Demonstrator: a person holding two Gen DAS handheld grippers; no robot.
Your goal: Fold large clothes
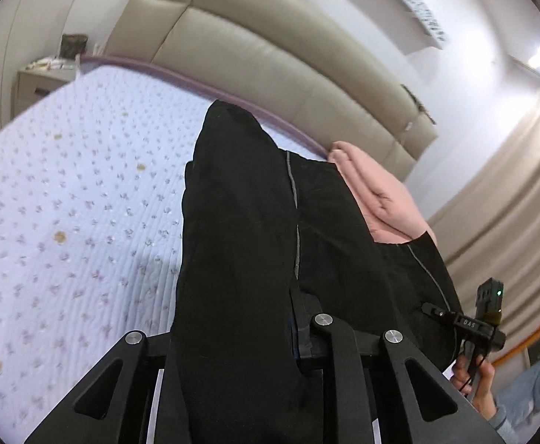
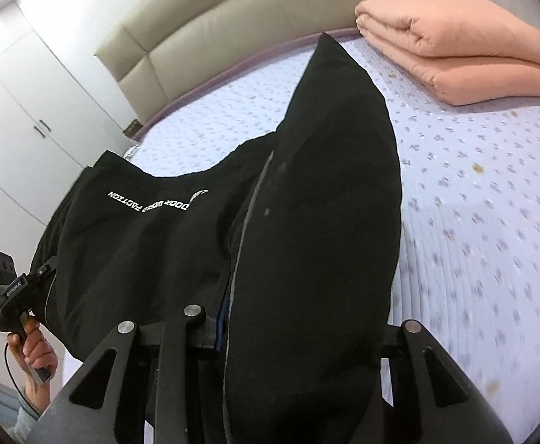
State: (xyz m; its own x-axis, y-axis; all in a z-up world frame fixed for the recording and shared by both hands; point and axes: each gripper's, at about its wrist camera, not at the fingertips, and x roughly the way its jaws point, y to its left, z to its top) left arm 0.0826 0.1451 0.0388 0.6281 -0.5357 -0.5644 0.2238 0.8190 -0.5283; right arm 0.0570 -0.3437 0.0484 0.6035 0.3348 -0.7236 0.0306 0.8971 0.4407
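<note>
A large black garment [image 1: 255,229] with a grey seam stripe and white lettering [image 2: 151,203] hangs lifted above the bed, stretched between both grippers. My left gripper [image 1: 299,347] is shut on one edge of the black garment; cloth drapes over its jaws. My right gripper [image 2: 218,333] is shut on the other edge [image 2: 307,222]. The right gripper also shows at the lower right of the left wrist view [image 1: 466,329], and the left gripper at the lower left of the right wrist view [image 2: 22,288], each pinching the cloth. The fingertips are hidden by fabric.
The bed [image 1: 77,199] has a light quilted cover with small flowers. A folded pink blanket [image 2: 462,55] lies near the beige padded headboard [image 1: 270,59]. A nightstand [image 1: 44,77], white wardrobe doors [image 2: 22,103] and beige curtains [image 1: 510,192] surround the bed.
</note>
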